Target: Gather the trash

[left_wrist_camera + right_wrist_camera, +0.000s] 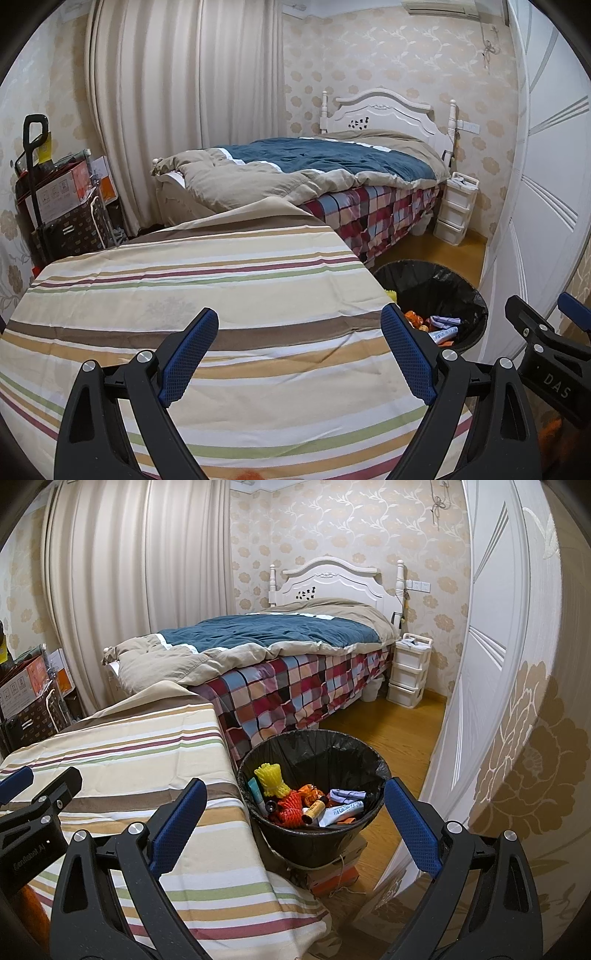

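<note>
A black-lined trash bin (314,746) stands on the floor right of the striped table (147,746). Inside it lie a yellow foam net (271,779), an orange net (291,806), tubes and wrappers (343,806). My right gripper (293,821) hangs open over the near side of the bin, nothing between its fingers. My left gripper (299,354) is open above the striped tablecloth (184,288), empty. The bin (443,291) shows at the right of the left wrist view, partly hidden by the table edge. Each gripper shows at the other view's edge.
A bed (288,657) with a blue and beige quilt and a checked sheet stands behind the table. White drawers (408,668) sit by the headboard. A white door (476,686) is at the right, boxes (62,195) at the left. A box (334,877) lies under the bin.
</note>
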`<move>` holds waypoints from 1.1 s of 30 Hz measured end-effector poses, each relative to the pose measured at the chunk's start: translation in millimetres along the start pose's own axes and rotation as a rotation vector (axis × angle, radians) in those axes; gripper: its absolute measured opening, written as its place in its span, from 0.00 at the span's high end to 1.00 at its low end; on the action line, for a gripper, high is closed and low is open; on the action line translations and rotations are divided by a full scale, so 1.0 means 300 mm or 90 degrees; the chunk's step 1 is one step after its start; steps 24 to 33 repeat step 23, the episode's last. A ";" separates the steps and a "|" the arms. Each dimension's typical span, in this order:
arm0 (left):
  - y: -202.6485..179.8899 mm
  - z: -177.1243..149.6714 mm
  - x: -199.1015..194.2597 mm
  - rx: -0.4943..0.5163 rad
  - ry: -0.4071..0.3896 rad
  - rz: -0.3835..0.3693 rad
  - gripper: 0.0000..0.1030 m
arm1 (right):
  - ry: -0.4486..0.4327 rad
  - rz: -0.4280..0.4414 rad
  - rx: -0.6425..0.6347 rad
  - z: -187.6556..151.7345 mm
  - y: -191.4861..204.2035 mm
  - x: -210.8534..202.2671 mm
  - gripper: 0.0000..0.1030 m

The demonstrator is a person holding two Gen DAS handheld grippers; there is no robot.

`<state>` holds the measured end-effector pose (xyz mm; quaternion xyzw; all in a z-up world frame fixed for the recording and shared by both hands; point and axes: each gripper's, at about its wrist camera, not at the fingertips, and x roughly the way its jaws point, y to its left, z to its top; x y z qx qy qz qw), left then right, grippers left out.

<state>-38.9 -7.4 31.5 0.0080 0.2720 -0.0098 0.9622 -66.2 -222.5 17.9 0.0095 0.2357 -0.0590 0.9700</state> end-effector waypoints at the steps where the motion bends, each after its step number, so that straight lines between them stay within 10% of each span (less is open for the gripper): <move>1: 0.000 0.000 -0.001 -0.001 0.000 0.000 0.14 | 0.000 0.000 0.000 0.000 -0.001 0.000 0.08; 33: 0.127 0.006 0.067 -0.030 0.016 0.047 0.14 | 0.025 0.042 -0.040 -0.040 0.133 0.063 0.08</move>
